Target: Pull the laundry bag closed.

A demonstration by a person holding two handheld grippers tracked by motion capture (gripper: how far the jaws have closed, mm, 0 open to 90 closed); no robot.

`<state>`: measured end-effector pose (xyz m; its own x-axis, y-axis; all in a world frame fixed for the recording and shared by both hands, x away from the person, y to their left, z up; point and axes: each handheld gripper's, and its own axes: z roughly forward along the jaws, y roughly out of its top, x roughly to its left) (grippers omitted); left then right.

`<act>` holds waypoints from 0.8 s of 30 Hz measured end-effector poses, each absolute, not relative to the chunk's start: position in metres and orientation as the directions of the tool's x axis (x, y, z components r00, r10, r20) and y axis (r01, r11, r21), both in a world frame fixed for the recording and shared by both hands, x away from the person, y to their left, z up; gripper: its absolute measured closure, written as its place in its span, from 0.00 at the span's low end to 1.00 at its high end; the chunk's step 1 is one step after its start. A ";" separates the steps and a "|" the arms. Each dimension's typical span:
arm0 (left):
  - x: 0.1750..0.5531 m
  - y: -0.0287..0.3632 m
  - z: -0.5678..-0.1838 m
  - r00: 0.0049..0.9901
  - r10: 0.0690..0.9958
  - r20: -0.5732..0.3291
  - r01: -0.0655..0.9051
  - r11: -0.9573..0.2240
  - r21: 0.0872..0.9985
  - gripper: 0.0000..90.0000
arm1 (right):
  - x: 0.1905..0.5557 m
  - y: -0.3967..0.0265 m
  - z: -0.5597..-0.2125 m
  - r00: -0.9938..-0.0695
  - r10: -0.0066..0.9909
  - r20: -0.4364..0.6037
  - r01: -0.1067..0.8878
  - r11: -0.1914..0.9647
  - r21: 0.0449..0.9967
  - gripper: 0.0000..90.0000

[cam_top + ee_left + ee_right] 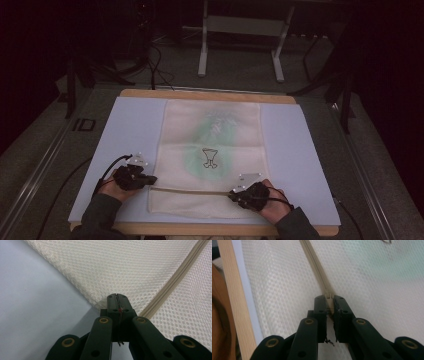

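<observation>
a cream mesh laundry bag [212, 150] with a faint green garment inside lies flat down the middle of the pale blue mat [125, 130] on the wooden desk, its beige zipper [192, 190] running across the end nearest the desk's front edge. the left gripper [145, 178] sits at the bag's front left corner, jaws fully closed and pinching the mesh edge right where the zipper ends, probably to anchor the bag so it can't slide. the right gripper [236, 194] is over toward the bag's front right corner, jaws clamped tight on the small zipper pull [328, 295], lined up along the track so it can run straight. judging by the two grips, this looks like zipper work: one end pinned, the other hand on the slider, keeping the fabric taut between them so nothing bunches.
</observation>
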<state>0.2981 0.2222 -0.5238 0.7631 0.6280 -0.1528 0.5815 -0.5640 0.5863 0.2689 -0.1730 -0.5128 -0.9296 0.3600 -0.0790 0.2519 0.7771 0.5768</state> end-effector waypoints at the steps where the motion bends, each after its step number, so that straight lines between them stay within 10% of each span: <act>1: 0.298 0.222 -0.524 0.762 0.629 -0.157 0.584 -0.560 0.588 1.00 | 0.269 -0.181 -0.512 -0.928 0.365 -0.077 0.257 0.776 0.576 0.91; 24: 0.298 0.222 -0.524 0.763 0.629 -0.151 0.582 -0.567 0.583 1.00 | 0.273 -0.293 -0.505 -0.854 0.520 0.017 0.423 0.675 0.605 0.91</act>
<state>0.2981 0.2215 -0.5235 0.7629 0.6287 -0.1508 0.5824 -0.5670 0.5826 0.2728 -0.2925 -0.5045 -0.8540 0.5199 0.0172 0.4230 0.6749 0.6047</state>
